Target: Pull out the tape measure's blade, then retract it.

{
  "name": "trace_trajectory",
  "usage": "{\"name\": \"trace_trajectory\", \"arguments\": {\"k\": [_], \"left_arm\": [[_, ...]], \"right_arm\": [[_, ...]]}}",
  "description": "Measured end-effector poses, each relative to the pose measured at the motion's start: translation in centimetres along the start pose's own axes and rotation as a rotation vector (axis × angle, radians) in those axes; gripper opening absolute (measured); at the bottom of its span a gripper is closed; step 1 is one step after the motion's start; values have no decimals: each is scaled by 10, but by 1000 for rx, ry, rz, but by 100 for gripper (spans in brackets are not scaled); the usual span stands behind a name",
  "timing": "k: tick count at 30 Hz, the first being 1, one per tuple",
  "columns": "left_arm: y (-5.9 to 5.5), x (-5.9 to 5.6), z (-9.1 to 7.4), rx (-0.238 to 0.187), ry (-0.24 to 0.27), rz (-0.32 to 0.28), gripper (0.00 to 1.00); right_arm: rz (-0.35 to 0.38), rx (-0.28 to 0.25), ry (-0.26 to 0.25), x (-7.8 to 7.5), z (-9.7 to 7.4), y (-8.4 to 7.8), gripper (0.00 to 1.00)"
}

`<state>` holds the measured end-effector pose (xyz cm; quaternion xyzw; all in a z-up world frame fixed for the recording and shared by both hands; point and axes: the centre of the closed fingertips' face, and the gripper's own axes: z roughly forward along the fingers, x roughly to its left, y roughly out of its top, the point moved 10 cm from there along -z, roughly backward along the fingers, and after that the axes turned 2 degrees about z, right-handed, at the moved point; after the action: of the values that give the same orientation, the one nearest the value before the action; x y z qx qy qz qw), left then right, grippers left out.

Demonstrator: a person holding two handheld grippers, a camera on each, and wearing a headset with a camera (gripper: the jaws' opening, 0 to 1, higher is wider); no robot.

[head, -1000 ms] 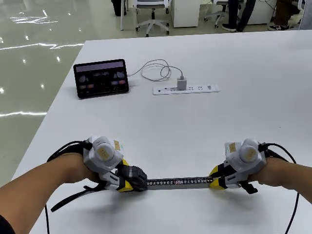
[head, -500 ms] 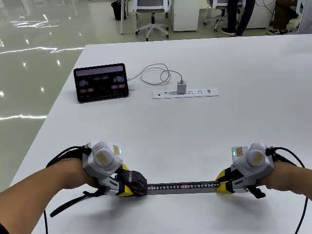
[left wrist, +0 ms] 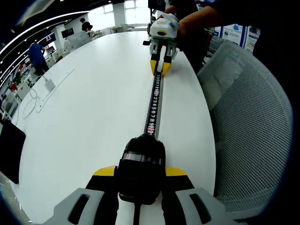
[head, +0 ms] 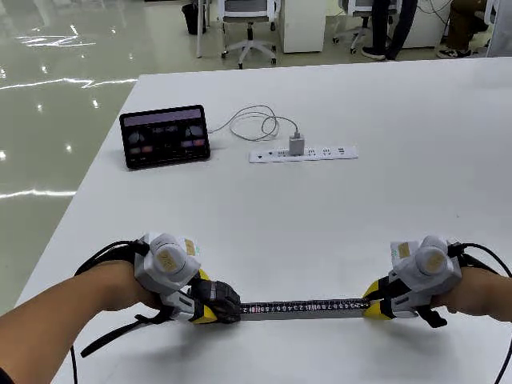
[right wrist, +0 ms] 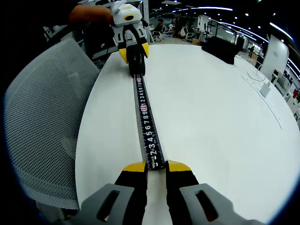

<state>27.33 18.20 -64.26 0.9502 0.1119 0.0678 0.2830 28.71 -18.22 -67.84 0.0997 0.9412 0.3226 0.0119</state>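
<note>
Right hand-held gripper [head: 374, 309] farther out, blade [head: 304, 306] longer

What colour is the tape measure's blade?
The blade is black with white numerals, clearest in the right gripper view.

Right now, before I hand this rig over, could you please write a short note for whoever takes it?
The left claw is shut on the tape measure case, low on the white table.
The right claw is shut on the blade at its tip end; it runs straight between both.
Done: blade pulled out.
Left: retract it, probably by easing the right claw toward the case.
</note>
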Motion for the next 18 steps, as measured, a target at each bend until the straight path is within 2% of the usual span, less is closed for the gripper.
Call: {"name": "trace_trajectory", "arguments": {"k": [18], "left_arm": [[0,-1,0,-4,3,-4,31]], "right_arm": [[13,3,-9,-1,-5,-5,10]]}}
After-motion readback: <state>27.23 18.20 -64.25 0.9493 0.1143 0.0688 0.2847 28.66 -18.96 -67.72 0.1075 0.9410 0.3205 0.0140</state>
